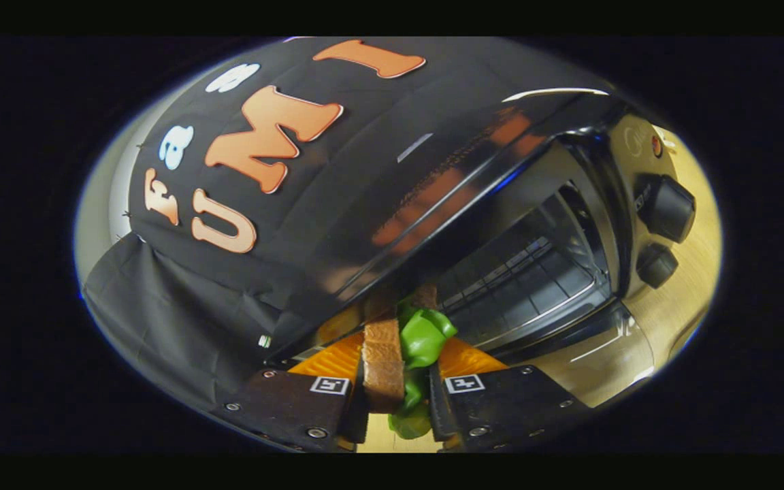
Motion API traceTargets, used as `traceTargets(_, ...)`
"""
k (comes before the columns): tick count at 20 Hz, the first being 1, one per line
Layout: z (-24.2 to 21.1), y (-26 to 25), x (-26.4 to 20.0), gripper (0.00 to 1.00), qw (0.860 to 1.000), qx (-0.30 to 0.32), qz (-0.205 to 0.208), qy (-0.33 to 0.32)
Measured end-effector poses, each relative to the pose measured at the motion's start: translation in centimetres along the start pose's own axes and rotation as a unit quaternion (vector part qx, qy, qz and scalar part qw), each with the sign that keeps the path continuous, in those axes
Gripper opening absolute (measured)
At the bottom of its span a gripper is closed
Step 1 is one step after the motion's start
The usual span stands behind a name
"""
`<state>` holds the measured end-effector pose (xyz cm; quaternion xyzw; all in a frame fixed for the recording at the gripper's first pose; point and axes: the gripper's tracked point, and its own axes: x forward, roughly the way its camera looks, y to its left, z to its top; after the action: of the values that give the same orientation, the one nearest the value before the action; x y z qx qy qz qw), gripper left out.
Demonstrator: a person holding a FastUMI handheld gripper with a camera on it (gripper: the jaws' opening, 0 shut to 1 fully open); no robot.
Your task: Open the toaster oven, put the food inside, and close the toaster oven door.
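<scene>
The sandwich (395, 354), brown bread with green lettuce, stands on edge between the gripper (397, 361)'s orange fingers (334, 357), which press it from both sides. Just beyond it gapes the oven (535, 272), its door (596, 347) folded down, rack (514, 286) visible inside. Two knobs (667, 207) sit beside the opening, above the wooden table (688, 286).

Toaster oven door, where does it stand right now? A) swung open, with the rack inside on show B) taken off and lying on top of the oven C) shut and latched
A: the door of the toaster oven hangs open, baring the rack, while the gripper is shut on the sandwich just ahead of it.
</scene>
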<state>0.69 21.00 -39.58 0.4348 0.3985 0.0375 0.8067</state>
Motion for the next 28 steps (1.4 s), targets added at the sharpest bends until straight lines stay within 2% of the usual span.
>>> traceTargets(3, -0.2, -0.1, 1.4, 0.37, 1.000, 0.011, -0.003, -0.010)
traceTargets(7, 0.3, -1.0, 2.4, 0.37, 0.999, 0.010, -0.026, -0.042)
traceTargets(10, 0.4, -1.3, 2.8, 0.43, 0.997, -0.005, -0.043, -0.057)
traceTargets(12, 0.7, -2.2, 2.4, 0.53, 0.995, -0.022, -0.071, -0.063)
traceTargets(15, 0.8, -2.8, 1.0, 0.79, 0.992, -0.062, -0.103, -0.048)
traceTargets(19, -0.1, -2.5, -1.3, 0.97, 0.992, -0.084, -0.090, -0.015)
traceTargets(22, 0.0, -2.9, -3.3, 0.98, 0.989, -0.107, -0.098, -0.006)
traceTargets(25, -0.1, -2.1, -5.8, 0.97, 0.988, -0.134, -0.078, 0.000)
traceTargets(26, 0.5, -2.1, -6.4, 0.97, 0.987, -0.140, -0.076, -0.012)
traceTargets(28, -0.2, -2.6, -7.0, 0.97, 0.987, -0.138, -0.081, 0.009)
